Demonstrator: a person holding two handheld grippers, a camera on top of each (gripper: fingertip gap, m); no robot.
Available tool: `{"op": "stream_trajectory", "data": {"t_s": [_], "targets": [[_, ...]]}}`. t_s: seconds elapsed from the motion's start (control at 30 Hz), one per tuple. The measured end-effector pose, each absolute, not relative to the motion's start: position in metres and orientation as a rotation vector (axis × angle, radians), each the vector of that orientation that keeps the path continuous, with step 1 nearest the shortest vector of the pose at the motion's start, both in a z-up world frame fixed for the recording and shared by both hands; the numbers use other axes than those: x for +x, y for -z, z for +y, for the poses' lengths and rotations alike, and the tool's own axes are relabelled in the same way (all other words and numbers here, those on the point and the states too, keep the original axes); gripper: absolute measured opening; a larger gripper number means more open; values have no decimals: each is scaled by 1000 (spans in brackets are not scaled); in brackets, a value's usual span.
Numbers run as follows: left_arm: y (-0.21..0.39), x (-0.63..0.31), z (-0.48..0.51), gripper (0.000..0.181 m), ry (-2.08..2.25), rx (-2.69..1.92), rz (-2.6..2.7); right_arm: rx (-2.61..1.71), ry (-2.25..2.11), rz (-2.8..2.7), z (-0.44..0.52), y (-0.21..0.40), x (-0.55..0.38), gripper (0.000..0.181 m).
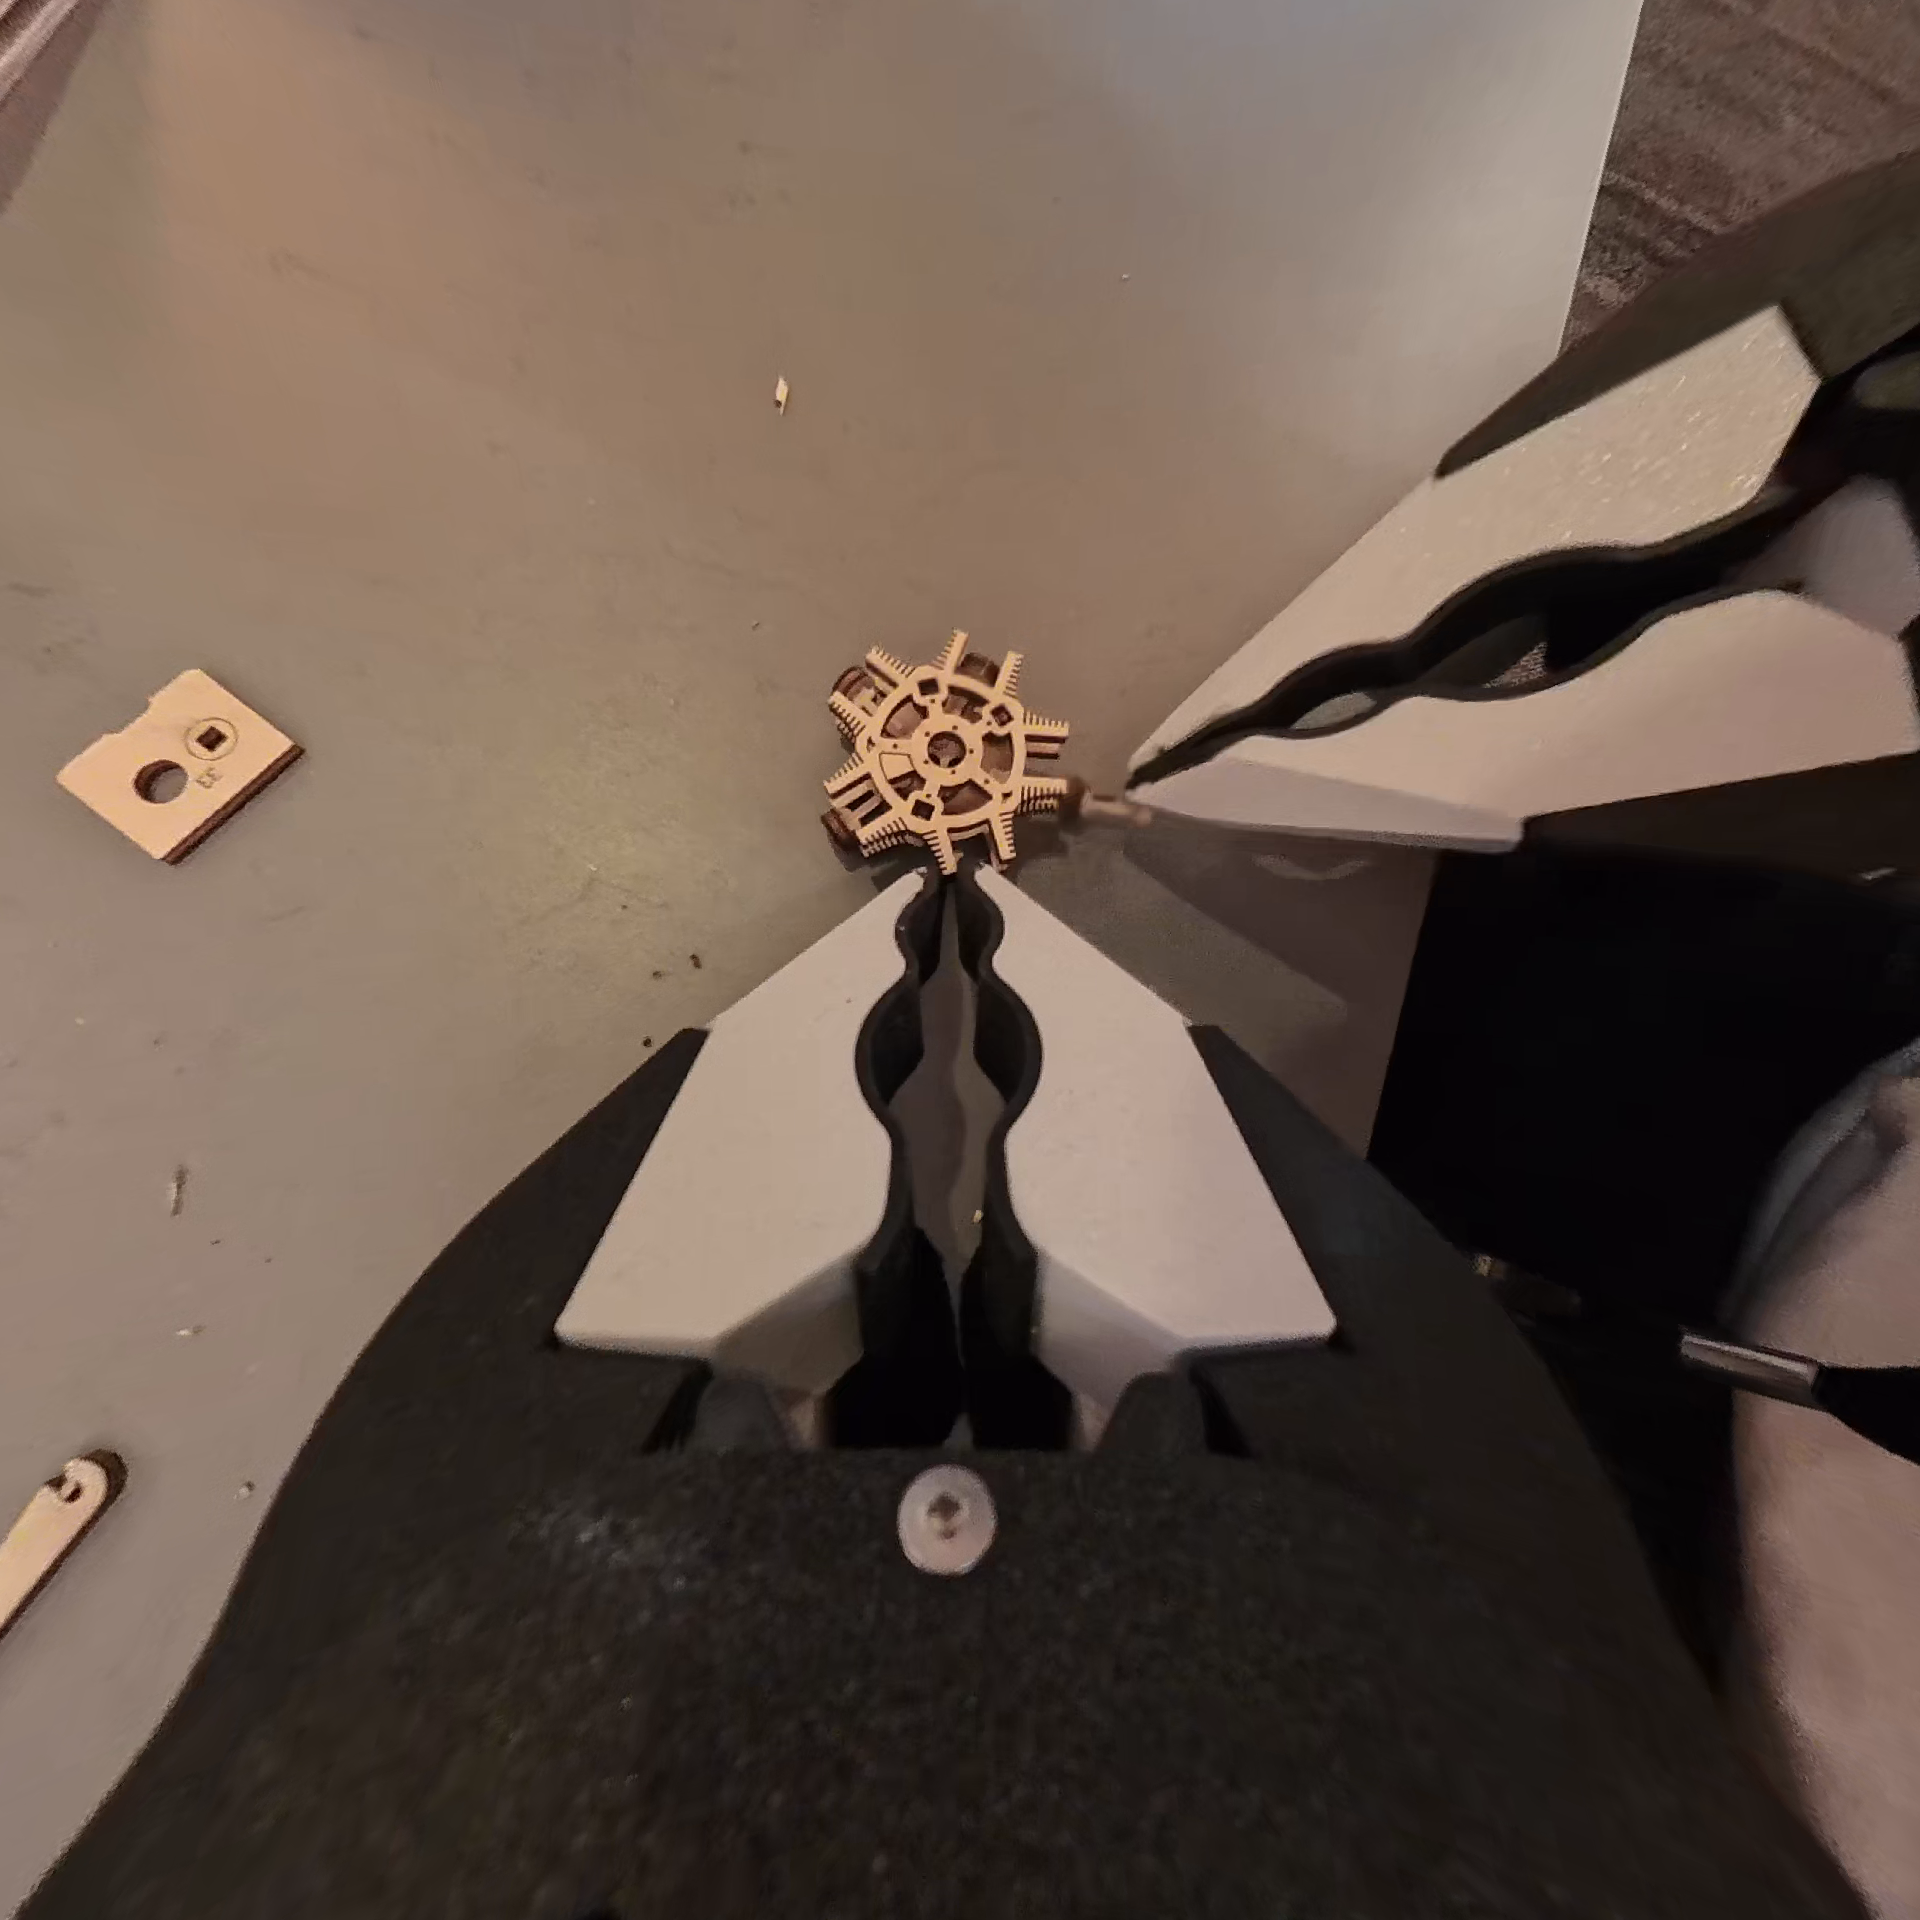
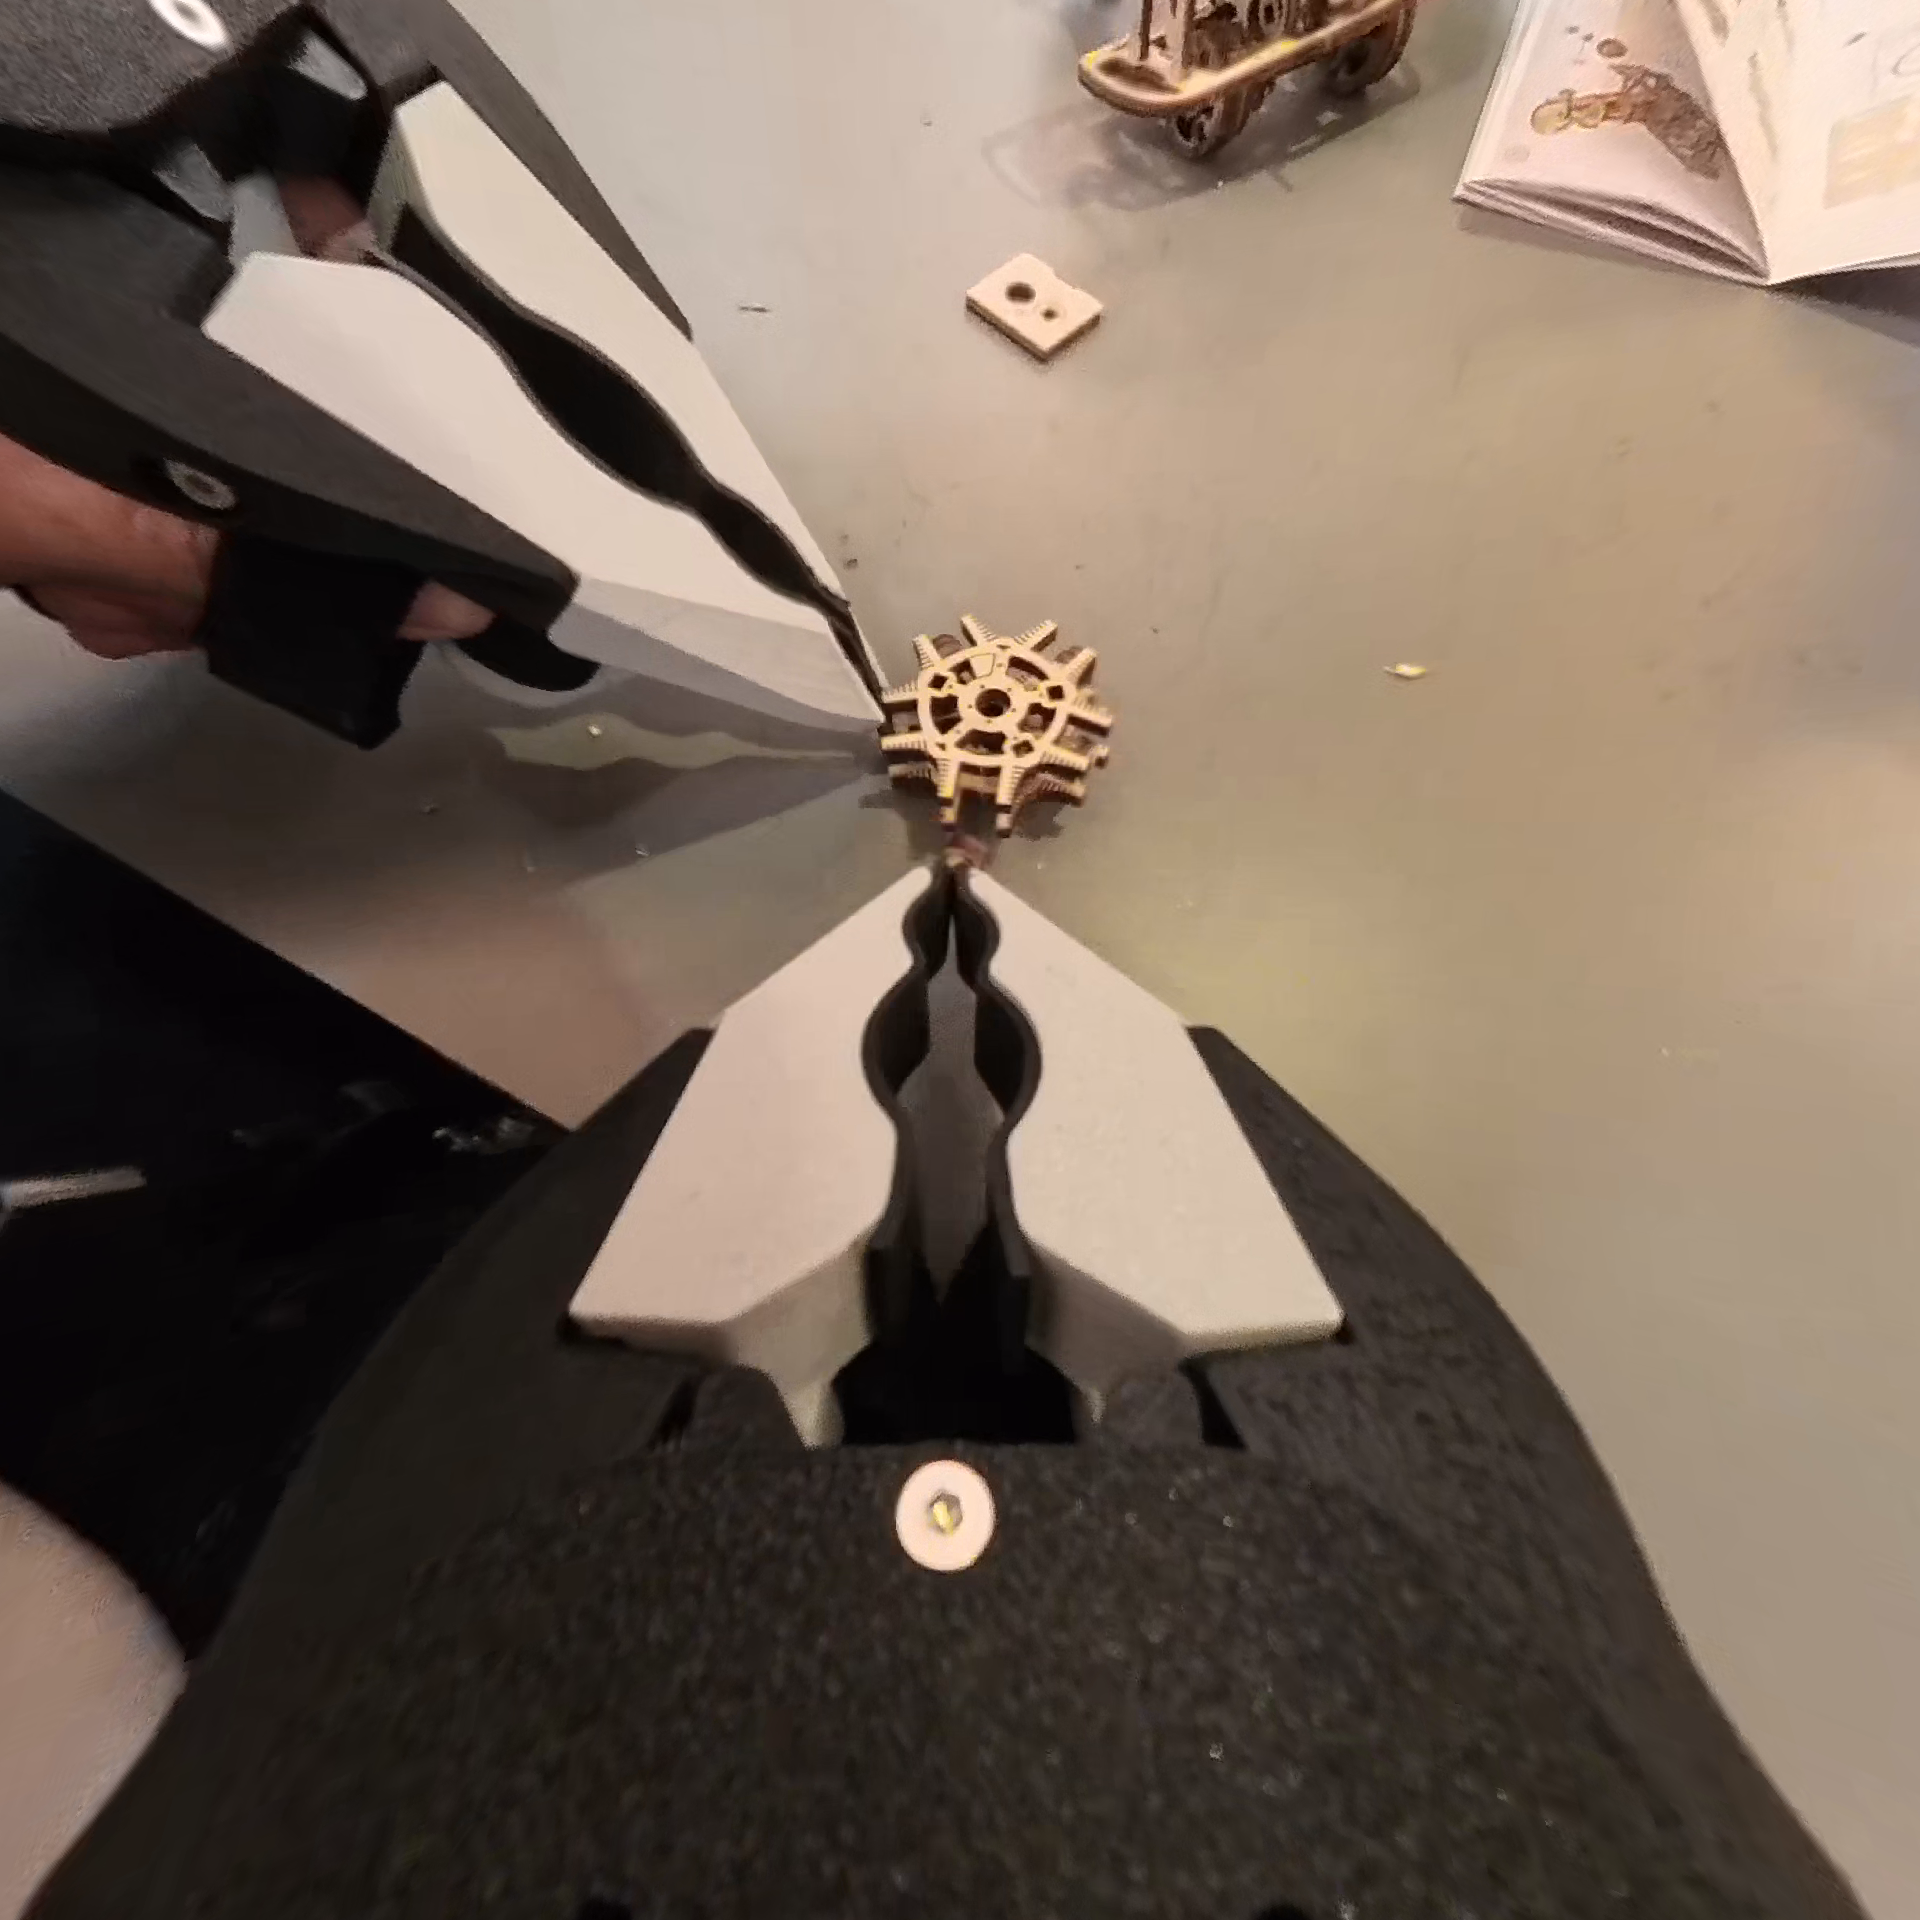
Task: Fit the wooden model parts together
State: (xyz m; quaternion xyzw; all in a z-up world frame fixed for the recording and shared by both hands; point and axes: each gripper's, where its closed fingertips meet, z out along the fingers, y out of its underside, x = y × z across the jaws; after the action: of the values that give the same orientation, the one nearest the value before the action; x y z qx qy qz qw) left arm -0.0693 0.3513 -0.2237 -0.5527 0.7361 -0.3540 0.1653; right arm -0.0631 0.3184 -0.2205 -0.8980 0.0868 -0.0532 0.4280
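— Left gripper (image 1: 948,878) is clamped on a fin of the round finned wooden assembly (image 1: 948,750) at frame centre, right?

— Yes, and our right gripper (image 2: 954,871), closed too, pinches a small peg (image 2: 964,844) at its lower edge, above the grey desk (image 2: 1455,935).

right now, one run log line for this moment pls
left gripper: shut on round toothed wooden wheel | right gripper: shut on small wooden peg at wheel edge | square wooden plate: untouched
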Motion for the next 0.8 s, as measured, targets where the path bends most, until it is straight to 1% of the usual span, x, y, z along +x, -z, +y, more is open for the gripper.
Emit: {"op": "stream_trajectory", "data": {"t_s": [0.2, 0.23, 0.3, 0.33, 0.47, 0.5, 0.57, 0.6, 0.77, 0.8], "targets": [[225, -70, 358, 0, 922, -1549, 2099, -2319, 126, 152, 313, 217, -59, 0], [225, -70, 360, 0, 916, -1549, 2095, -2303, 109, 103, 313, 216, -61, 3], [225, -71, 362, 0, 921, -1561, 2090, -2276, 95, 10, 312, 219, -61, 23], [225, -72, 363, 0, 924, -1565, 2088, -2258, 78, -34, 313, 221, -62, 29], [224, -73, 367, 0, 897, -1557, 2085, -2243, -79, 28, 316, 218, -62, 25], [224, -74, 368, 0, 883, -1570, 2079, -2249, -129, 82, 318, 217, -65, 27], [224, -74, 369, 0, 876, -1611, 2054, -2251, -110, 178, 319, 216, -65, 35], [224, -75, 368, 0, 879, -1629, 2043, -2234, -57, 215, 319, 215, -65, 34], [226, -74, 363, 0, 888, -1672, 2030, -2206, 140, 317, 315, 217, -63, 19], [226, -74, 363, 0, 886, -1672, 2029, -2205, 139, 326, 315, 217, -64, 19]]}}
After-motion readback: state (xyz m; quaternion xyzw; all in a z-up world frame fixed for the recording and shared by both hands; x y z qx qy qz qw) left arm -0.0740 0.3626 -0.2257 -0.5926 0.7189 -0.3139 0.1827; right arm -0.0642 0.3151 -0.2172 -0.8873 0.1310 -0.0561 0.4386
